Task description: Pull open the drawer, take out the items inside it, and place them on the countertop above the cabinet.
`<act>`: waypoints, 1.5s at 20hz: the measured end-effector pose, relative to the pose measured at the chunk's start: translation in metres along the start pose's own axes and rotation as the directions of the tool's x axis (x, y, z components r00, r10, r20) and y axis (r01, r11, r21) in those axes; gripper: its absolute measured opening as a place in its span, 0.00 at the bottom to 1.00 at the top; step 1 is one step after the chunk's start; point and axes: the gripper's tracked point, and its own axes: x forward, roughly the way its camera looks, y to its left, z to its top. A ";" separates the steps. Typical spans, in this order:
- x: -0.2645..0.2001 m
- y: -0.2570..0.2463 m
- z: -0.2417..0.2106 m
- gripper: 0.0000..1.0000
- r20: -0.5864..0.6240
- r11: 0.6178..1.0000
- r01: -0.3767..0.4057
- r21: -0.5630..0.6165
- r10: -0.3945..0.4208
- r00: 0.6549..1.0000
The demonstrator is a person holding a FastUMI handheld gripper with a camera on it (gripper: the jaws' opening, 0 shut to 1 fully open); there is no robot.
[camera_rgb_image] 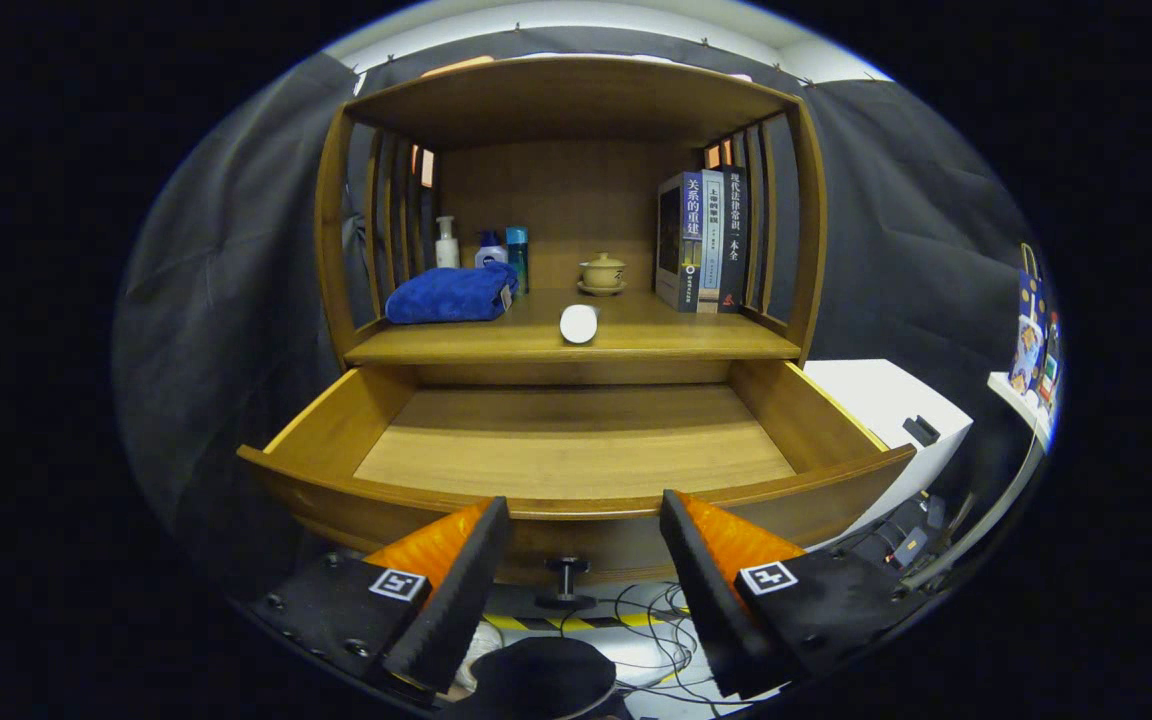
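The drawer (576, 450) sits in the lower middle of the frame, pulled well out toward me, its long axis running left to right and its open mouth facing up, front panel nearest my fingers. Its wooden floor looks bare from where I am; I see nothing lying in it, though the strip just behind the front panel is hidden from me. On the countertop (656, 335) above it, at the centre of the frame, lies a white cylinder (579, 323), end-on to me so its long axis points from the back of the cabinet toward me (I cannot tell what it is, nor whether it came from the drawer). So I judge the pulling-open step finished and the taking-out either done or nearly so. My gripper (584, 560) hangs at the bottom centre with the fingers spread wide and holding nothing, the drawer's small dark knob (566, 578) low between them, just under the front panel. The next move, as I judge it, calls for a look over that front edge to confirm nothing is left inside. Further out on the countertop: a folded blue towel (451, 295) at left with bottles (484, 248) behind it, a lidded cup (602, 272) at the back centre, and books (704, 240) standing upright at right.
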 end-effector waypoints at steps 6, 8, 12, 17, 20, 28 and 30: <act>0.005 0.003 0.001 0.99 0.012 1.000 -0.003 -0.004 0.003 1.000; 0.009 0.004 0.001 0.99 0.009 1.000 -0.013 0.008 0.013 1.000; 0.019 0.006 0.006 0.99 0.014 1.000 -0.016 0.018 0.016 1.000; 0.041 0.007 0.016 0.99 0.023 1.000 -0.014 0.022 0.014 1.000; 0.060 0.008 0.025 0.98 0.020 0.999 -0.015 0.029 0.015 1.000; 0.109 0.010 0.051 0.98 0.029 0.998 -0.017 0.053 0.015 0.999; 0.117 0.011 0.055 0.98 0.034 0.999 -0.014 0.053 0.012 0.999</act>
